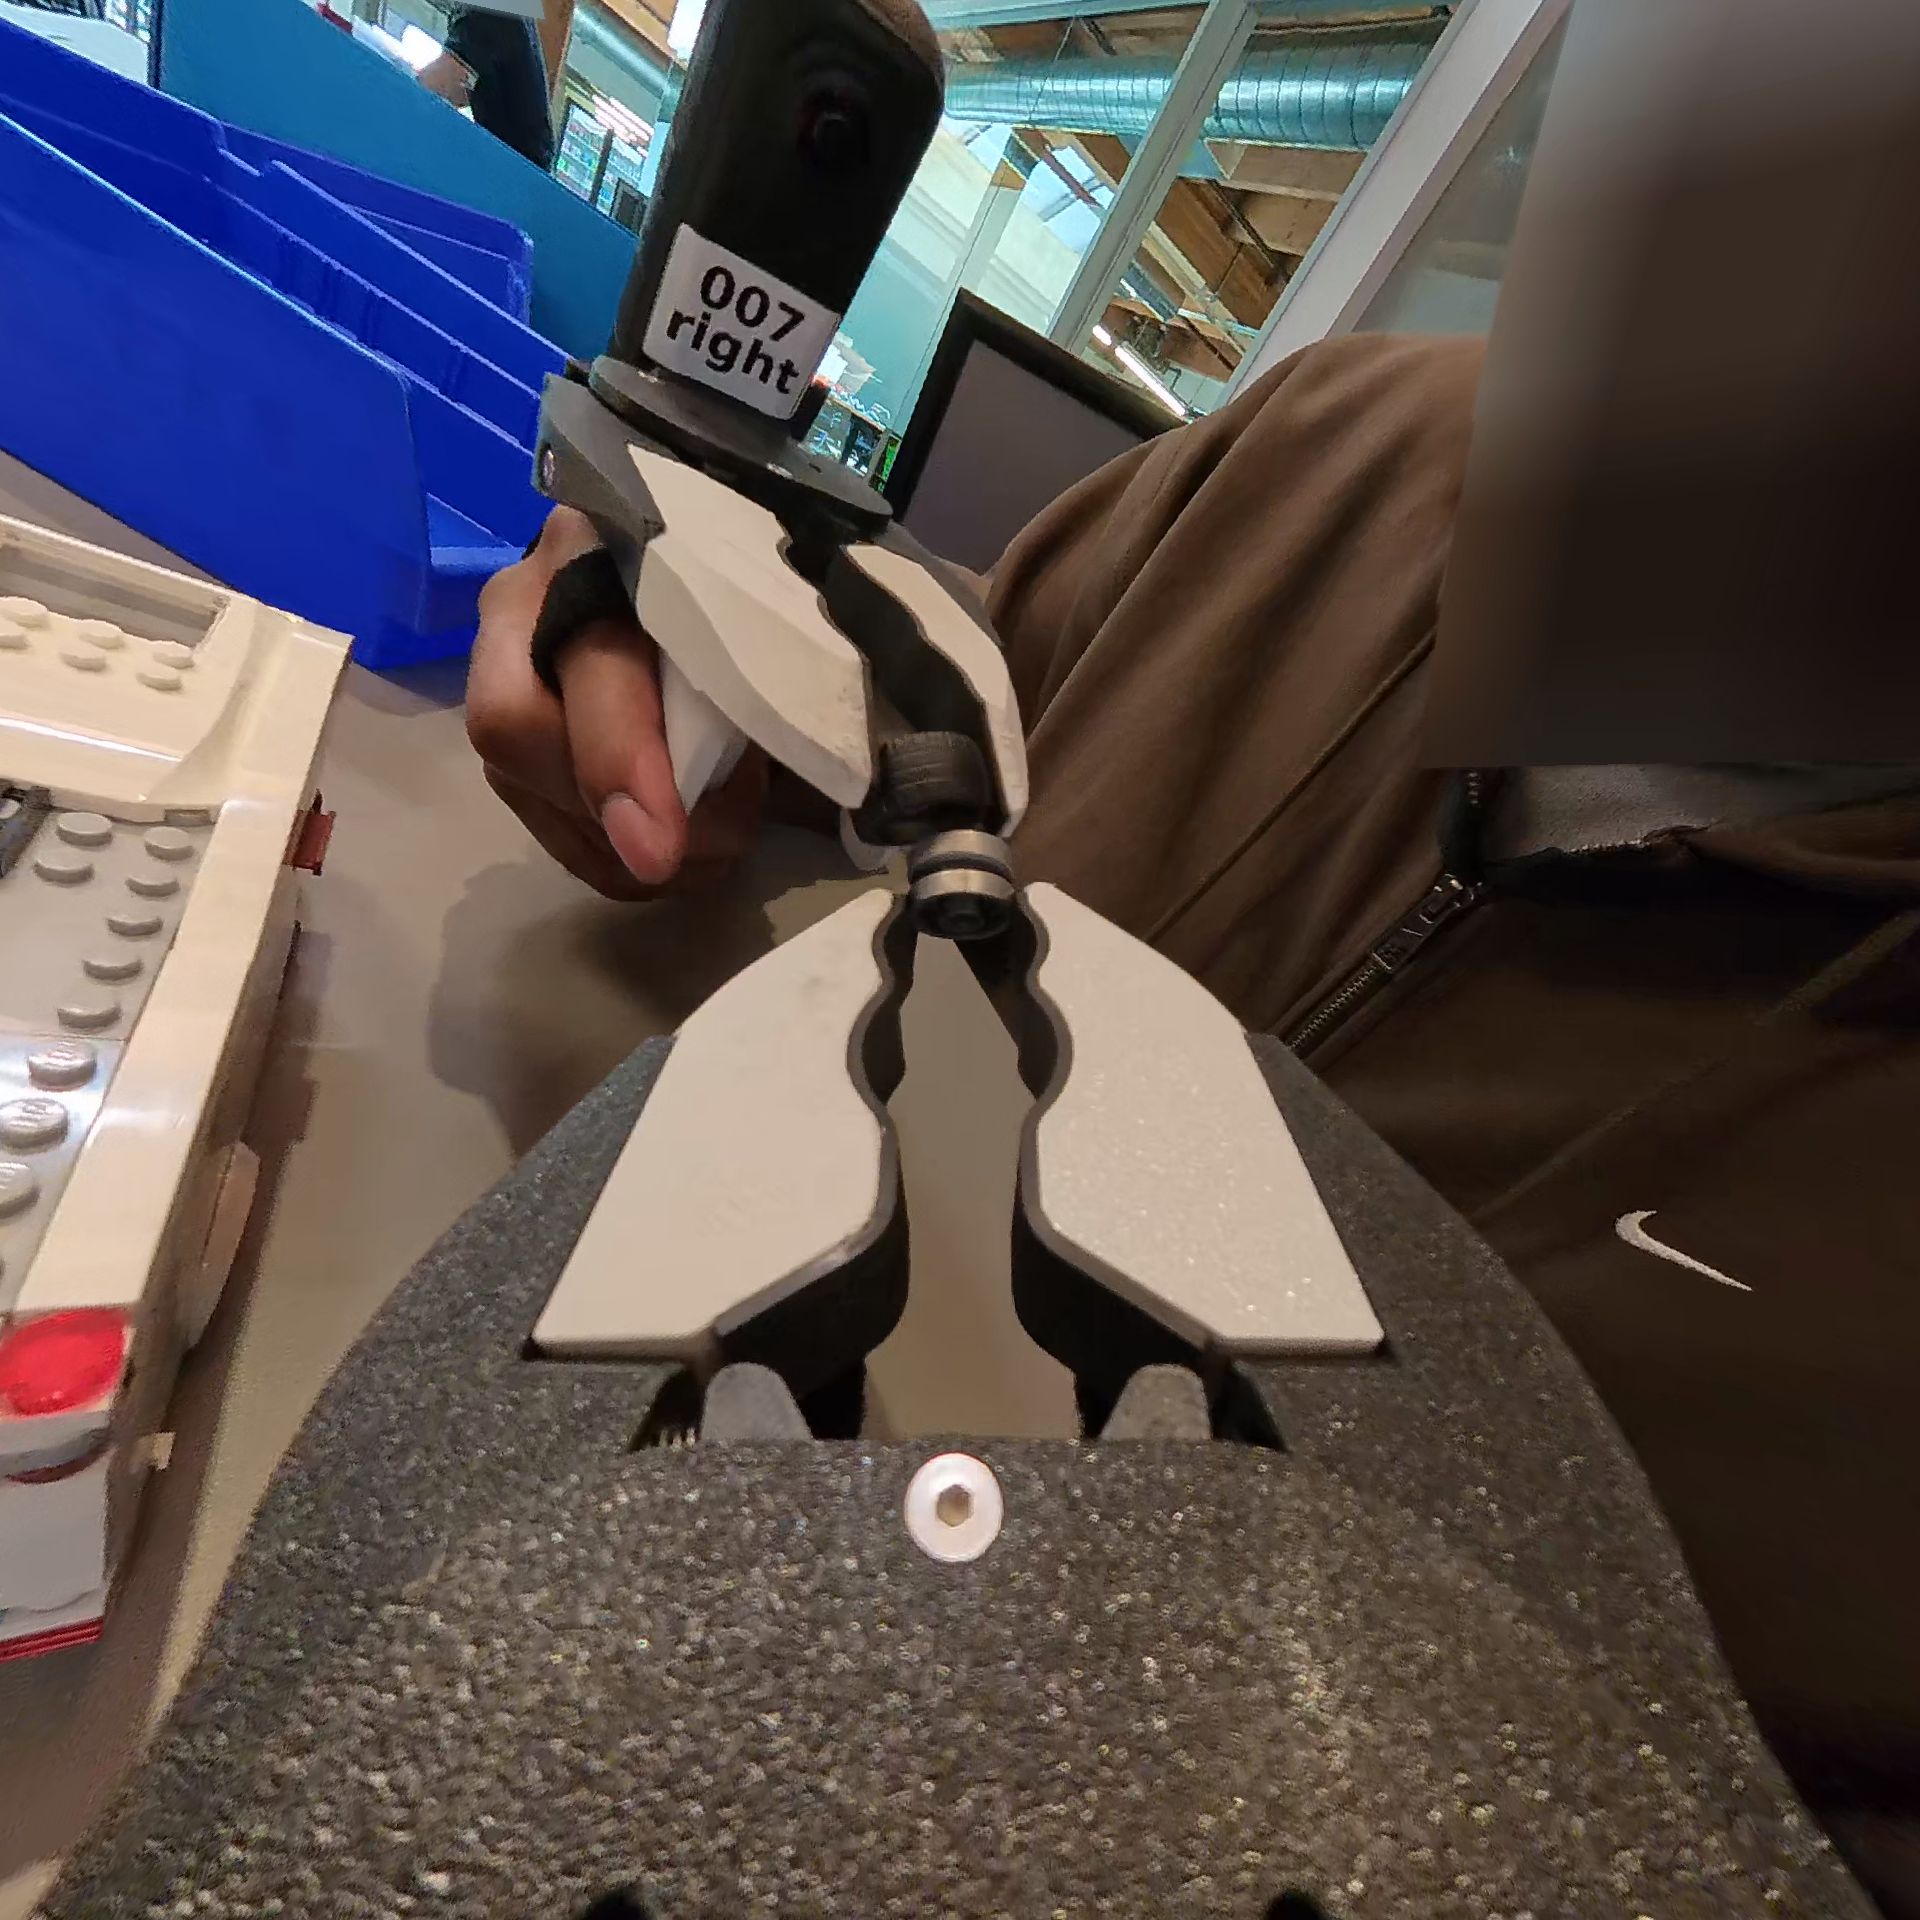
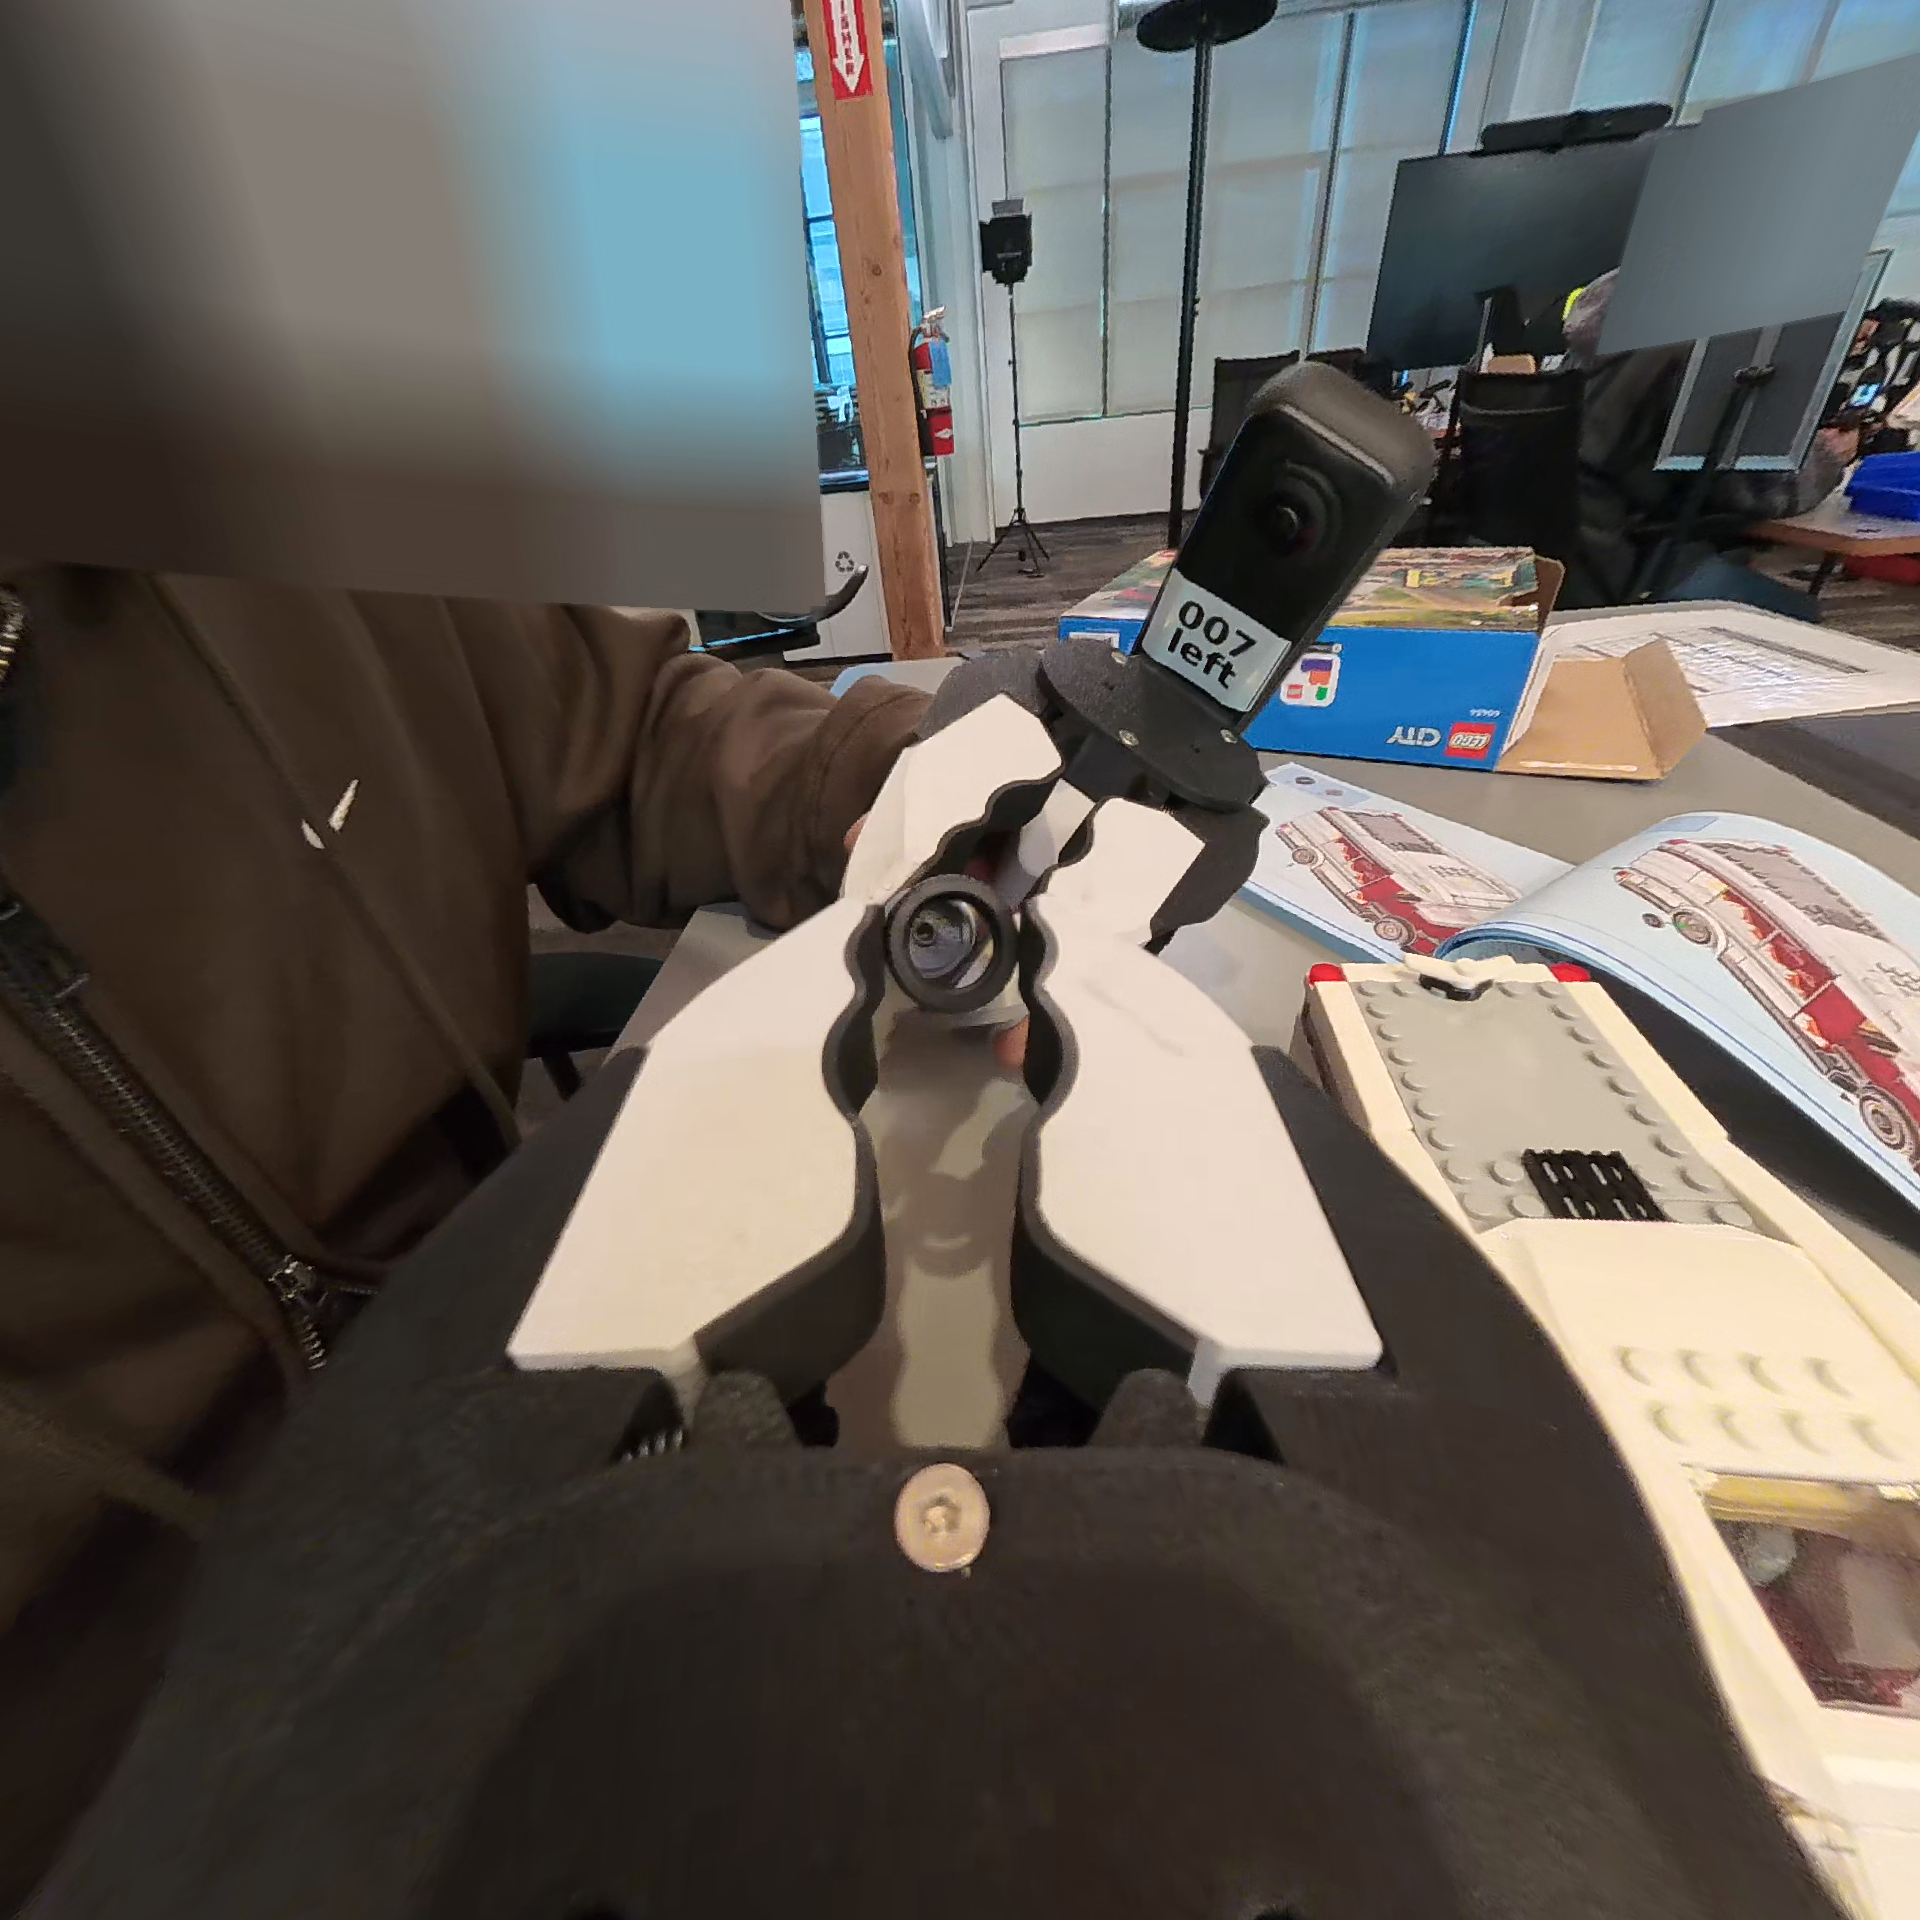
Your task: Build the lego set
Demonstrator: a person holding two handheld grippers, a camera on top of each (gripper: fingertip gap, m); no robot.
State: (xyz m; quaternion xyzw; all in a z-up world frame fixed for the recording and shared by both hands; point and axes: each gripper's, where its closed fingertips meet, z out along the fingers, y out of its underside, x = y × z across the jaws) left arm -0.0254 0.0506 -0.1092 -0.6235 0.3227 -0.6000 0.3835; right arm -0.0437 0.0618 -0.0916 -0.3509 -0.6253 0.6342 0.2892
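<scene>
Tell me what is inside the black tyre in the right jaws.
Through the tyre shows a shiny grey wheel hub, gripped by the left gripper. How far it enters is hidden.

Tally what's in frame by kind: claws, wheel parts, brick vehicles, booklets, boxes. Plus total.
Claws: 2, left and right
Wheel parts: 2, grey rim in the left claw and black tyre in the right
Brick vehicles: 1, white
Booklets: 1, open
Boxes: 1, blue
Total: 7
</scene>
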